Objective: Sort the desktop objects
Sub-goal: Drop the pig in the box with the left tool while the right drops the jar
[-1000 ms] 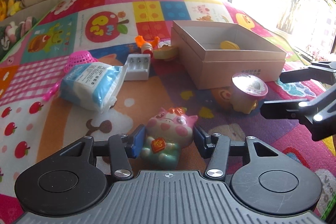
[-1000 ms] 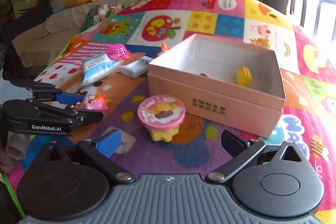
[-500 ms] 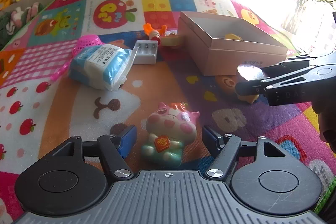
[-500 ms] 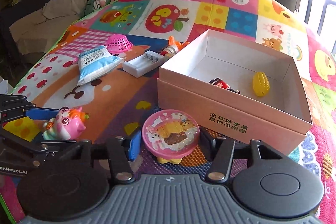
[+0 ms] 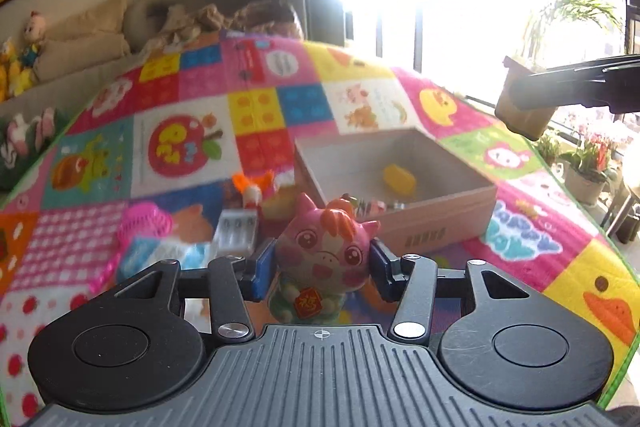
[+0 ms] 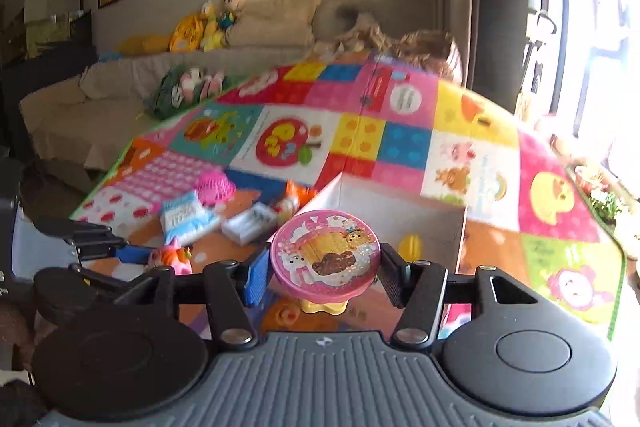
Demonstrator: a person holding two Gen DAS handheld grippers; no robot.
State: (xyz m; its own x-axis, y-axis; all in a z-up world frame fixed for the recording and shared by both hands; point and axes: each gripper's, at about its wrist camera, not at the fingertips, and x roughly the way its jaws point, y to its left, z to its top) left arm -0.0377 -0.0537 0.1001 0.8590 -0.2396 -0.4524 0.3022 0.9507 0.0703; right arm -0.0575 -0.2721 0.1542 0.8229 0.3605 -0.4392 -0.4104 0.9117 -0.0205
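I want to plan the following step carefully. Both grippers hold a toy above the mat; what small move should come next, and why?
Probably carry the right gripper, shut on the pink-lidded yellow pudding cup, forward over the open pink cardboard box and release, because it already hangs lifted near the box, which holds a yellow toy.

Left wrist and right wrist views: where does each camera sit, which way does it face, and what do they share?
Left wrist: behind the left gripper, facing the cardboard box and window; its fingers clamp the pig figurine.
Right wrist: behind the right gripper, facing the sofa wall; its fingers clamp the pink-lidded cup.
Shared: box, play mat, pig, cup, each other's gripper.
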